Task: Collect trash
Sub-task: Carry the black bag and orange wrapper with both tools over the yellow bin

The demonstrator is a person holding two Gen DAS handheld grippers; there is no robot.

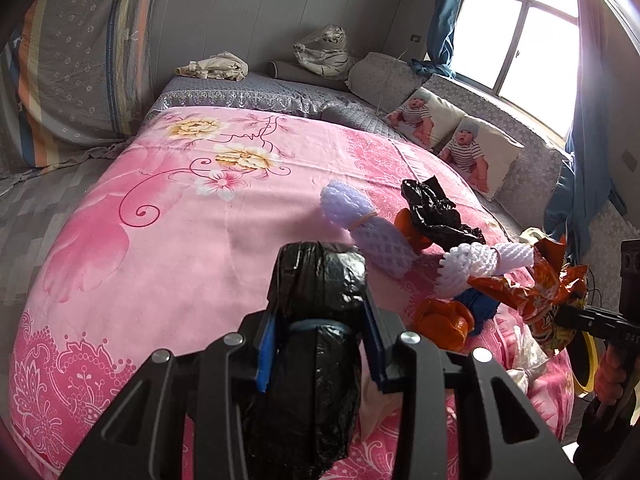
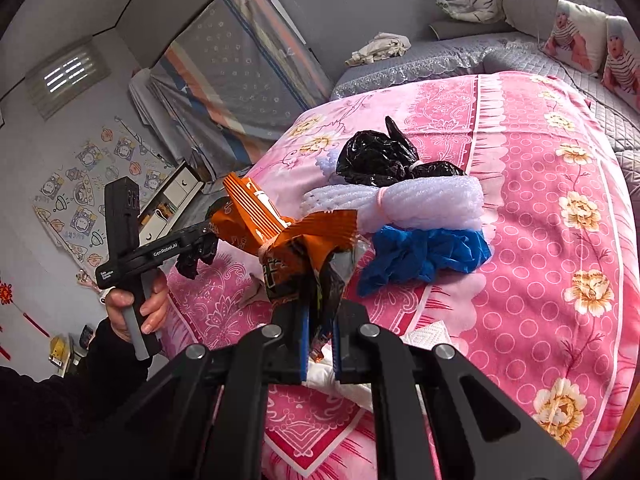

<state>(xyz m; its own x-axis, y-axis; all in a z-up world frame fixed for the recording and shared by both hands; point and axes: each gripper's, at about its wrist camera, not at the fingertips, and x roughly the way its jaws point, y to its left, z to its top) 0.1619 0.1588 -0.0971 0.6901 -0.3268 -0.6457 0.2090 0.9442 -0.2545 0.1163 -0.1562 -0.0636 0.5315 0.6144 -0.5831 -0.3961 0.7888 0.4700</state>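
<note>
L gripper (image 1: 320, 344) is clamped on a black bag roll (image 1: 316, 320) – glossy, crinkled, a blue band round its middle, sticking out past the tips. R gripper (image 2: 320, 344) pinches an orange wrapper (image 2: 296, 248), crumpled, tied w/ a band, held above the pink bedspread (image 2: 540, 200) – other trash lies just beyond it.

Setting: a home bedroom. A bed (image 1: 168, 248) with a pink floral cover fills the near scene. Baby-print pillows (image 1: 460, 136) line the far right side under a curtained window (image 1: 520, 32). A plush tiger (image 1: 324, 50) sits far back, apparently wrapped in clear plastic. Folded bedding (image 1: 76, 68) stands at left.
</note>
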